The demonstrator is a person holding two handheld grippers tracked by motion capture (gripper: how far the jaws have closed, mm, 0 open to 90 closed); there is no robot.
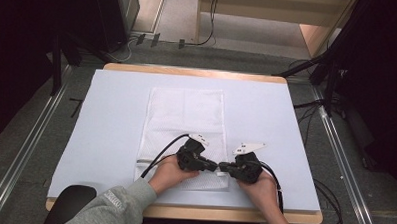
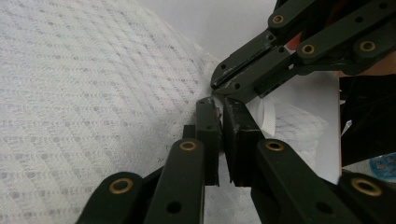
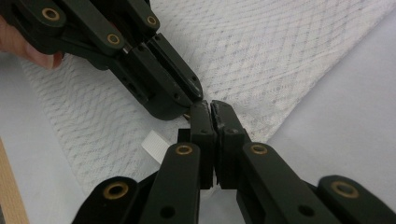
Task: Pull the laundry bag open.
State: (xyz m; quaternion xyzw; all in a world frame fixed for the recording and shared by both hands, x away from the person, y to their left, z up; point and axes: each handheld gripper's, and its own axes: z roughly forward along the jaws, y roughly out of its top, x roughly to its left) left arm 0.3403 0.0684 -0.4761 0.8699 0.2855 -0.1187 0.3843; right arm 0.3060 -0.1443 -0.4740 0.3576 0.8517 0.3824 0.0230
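Two grippers meet tip to tip at the near edge of a white waffle-weave towel (image 1: 184, 122) in the high view. We see the towel lying flat, folded into a tall rectangle, on the white table cover (image 1: 111, 119), its near right corner at about 5 o'clock from its middle. Our left hand (image 1: 170, 172) comes in from 7 o'clock in a grey sleeve (image 1: 114, 207) and points the left gripper (image 1: 214, 166) toward 3 o'clock; our right hand (image 1: 261, 188) comes in from 5 o'clock and points the right gripper (image 1: 221, 167) toward 9 o'clock. Both wrists lie low, close to the table.

From the left gripper view, we see the left gripper (image 2: 221, 103) with its jaws nearly together, and a thin edge of towel (image 2: 84, 107) appears pinched at their tips. The right gripper (image 2: 215, 84) enters from 2 o'clock, closed, its tip touching ours; a small white tag (image 2: 265, 115) sits just behind.

From the right gripper view, we see the right gripper (image 3: 211, 106) clamped shut at the towel (image 3: 261, 60) corner, cloth seemingly caught at the tips. The left gripper (image 3: 198, 95) comes from 10 o'clock, tips touching. The tag (image 3: 155, 144) lies at 8 o'clock.
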